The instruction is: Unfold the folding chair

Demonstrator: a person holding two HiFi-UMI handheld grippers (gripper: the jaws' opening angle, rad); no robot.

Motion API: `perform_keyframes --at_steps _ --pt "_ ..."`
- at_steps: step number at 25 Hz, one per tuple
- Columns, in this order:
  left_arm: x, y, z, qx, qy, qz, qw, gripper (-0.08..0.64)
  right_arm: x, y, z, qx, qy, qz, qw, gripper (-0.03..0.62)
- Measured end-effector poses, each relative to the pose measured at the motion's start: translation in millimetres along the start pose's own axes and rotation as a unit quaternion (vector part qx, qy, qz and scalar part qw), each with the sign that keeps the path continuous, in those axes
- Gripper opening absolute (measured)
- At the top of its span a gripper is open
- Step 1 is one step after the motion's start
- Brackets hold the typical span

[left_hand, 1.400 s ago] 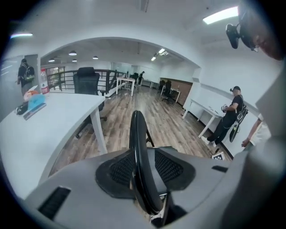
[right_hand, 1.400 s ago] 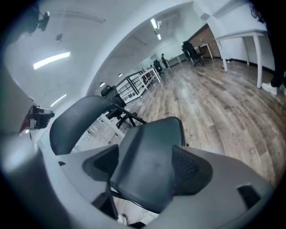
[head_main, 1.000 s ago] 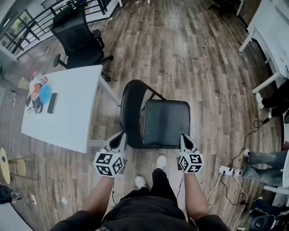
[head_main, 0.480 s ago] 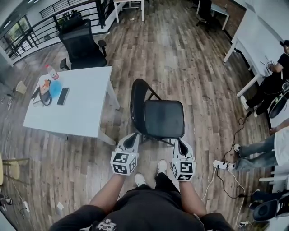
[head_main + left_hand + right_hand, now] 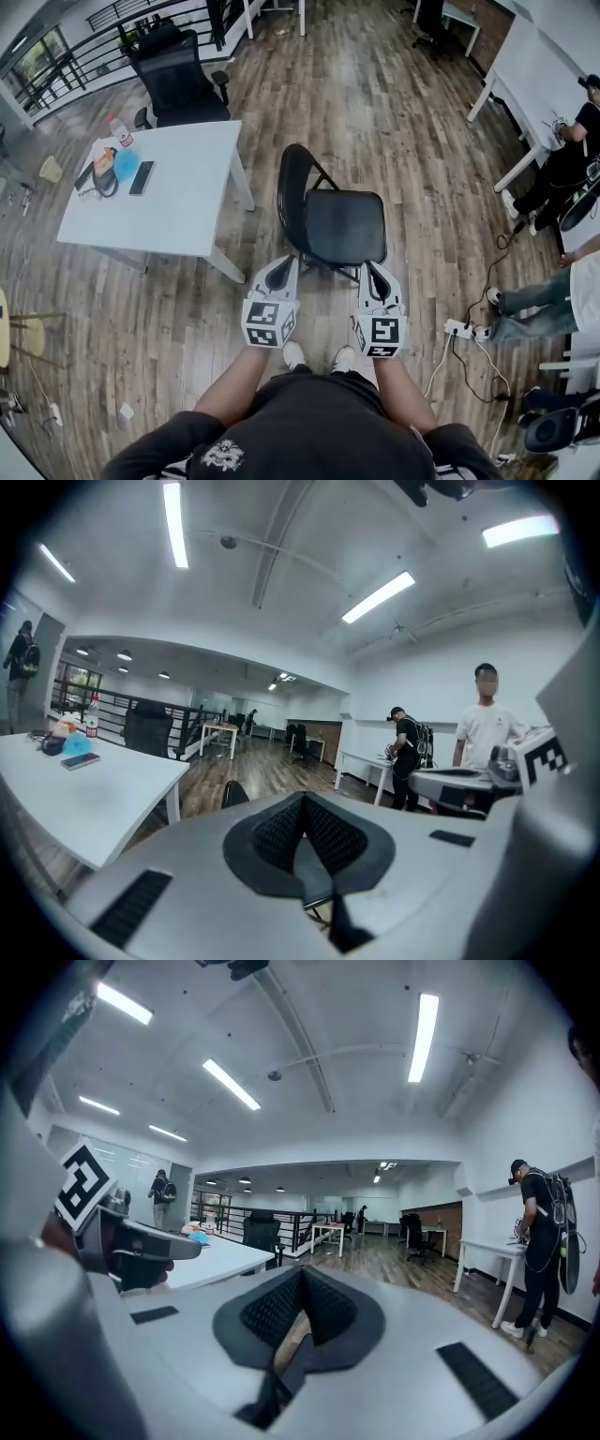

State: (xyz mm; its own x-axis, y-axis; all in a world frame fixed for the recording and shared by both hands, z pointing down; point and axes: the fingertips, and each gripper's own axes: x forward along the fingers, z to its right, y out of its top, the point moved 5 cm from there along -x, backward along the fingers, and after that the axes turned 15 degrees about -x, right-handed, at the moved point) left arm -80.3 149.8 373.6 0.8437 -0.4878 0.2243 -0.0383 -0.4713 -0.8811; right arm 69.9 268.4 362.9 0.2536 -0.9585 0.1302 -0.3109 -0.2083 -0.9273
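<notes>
The black folding chair point(image 5: 345, 227) stands unfolded on the wooden floor, seat flat and its curved backrest point(image 5: 292, 202) toward the white table. My left gripper point(image 5: 286, 265) hovers just before the seat's front left corner, shut and empty. At the front right corner my right gripper point(image 5: 373, 272) is likewise shut with nothing in it. Neither touches the chair. In the left gripper view the closed jaws point(image 5: 302, 841) point level across the room, with the backrest top point(image 5: 232, 794) just beyond them. The right gripper view shows its closed jaws point(image 5: 302, 1312) the same way.
A white table point(image 5: 178, 202) carrying a phone, a bottle and small items stands left of the chair, with a black office chair point(image 5: 178, 80) behind it. A power strip point(image 5: 464, 328) and cables lie at the right. People point(image 5: 572, 150) stand by desks at the right.
Both grippers have risen and drawn back from the seat's front edge toward my body. The chair has stayed unfolded in place.
</notes>
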Motion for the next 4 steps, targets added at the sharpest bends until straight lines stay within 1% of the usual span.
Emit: perform_keyframes --at_steps 4 --pt "-1.4 -1.8 12.2 0.01 0.002 0.011 0.9999 0.006 -5.1 -0.9 1.1 -0.002 0.004 0.008 1.0 0.014"
